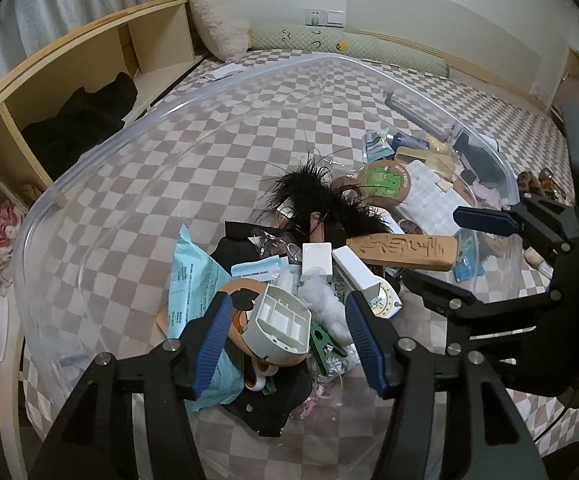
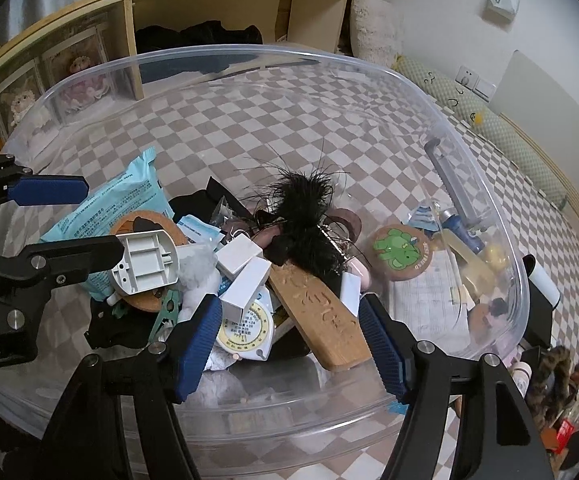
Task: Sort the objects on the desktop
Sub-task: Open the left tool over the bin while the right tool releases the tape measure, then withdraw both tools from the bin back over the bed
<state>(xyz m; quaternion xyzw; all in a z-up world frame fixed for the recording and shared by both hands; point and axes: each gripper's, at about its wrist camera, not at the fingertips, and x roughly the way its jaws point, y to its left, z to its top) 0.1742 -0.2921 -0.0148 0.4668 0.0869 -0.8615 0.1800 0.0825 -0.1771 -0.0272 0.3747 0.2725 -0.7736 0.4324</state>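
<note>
Left gripper [image 1: 287, 332] jaws apart around rigid, light white plastic housing [image 1: 281, 322]; right gripper [image 2: 291, 344] unclamped; grip housing's side walls

Left claw [image 1: 289, 340]: black angular linkage arms, silver round screws at the pivots, ribbed blue pads on both fingers [image 1: 211, 344]. Right claw [image 2: 289, 344]: same black frame, same silver screws, same ribbed blue pads [image 2: 381, 348]. White lettering, partly cut off, on black housing at 9 o'clock in right wrist view.
</note>
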